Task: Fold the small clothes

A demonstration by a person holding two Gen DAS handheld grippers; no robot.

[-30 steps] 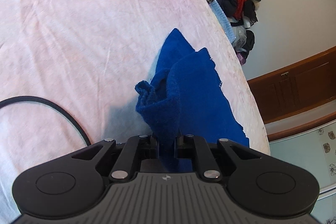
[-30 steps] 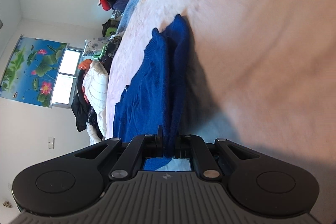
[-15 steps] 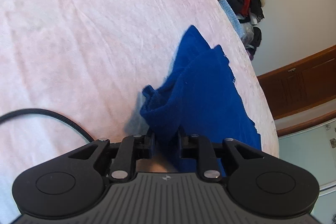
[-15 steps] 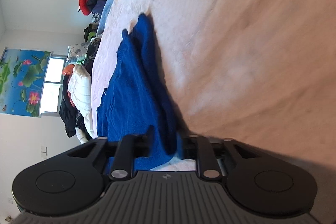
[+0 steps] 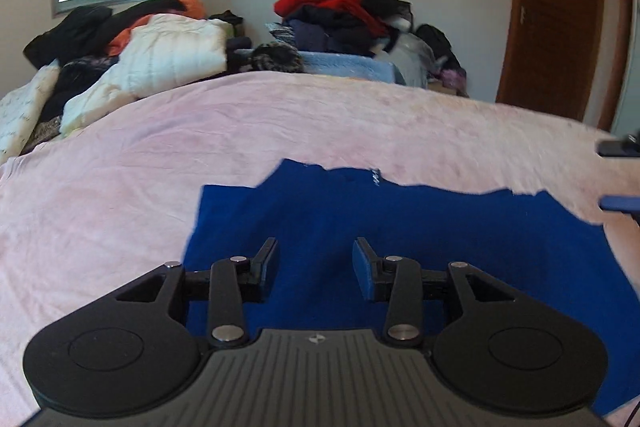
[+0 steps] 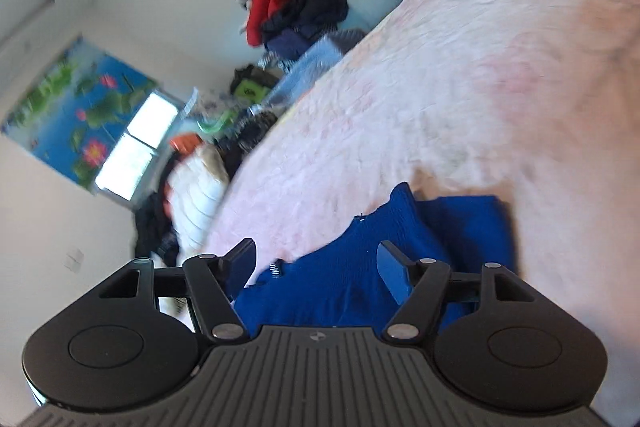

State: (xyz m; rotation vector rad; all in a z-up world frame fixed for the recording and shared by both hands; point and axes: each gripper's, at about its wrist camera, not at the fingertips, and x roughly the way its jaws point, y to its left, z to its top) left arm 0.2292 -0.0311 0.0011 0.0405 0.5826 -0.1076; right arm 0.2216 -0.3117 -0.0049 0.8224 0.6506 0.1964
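Pink bedding [image 5: 280, 131] is covering the bed on which the work is taking place. Blue knit garment [image 5: 400, 227] is lying mostly flat on this bedding, near the close edge of the bed; in the right wrist view its far portion [image 6: 404, 211] is standing up in a soft ridge rather than lying smooth. Left tongs [image 5: 315, 269] are hovering over the garment with jaws spread, having just been opening, and nothing is caught between them. Right tongs [image 6: 318, 265] are likewise spread after just opening, with the blue fabric showing beyond the gap but no pad pressing on it. One pad of the right tongs [image 5: 616, 203] is appearing at the right border of the left wrist view, beside the garment's corner.

Risks, as judged from this arrangement: the raised ridge is likely to be locked in as a crease if the next fold is made over it; a pad may be snagging the loose knit and dragging a layer out of line; a grasp taking one layer only would be skewing the fold. Heaped clothes [image 5: 344, 11] beyond the bed are lying well apart.
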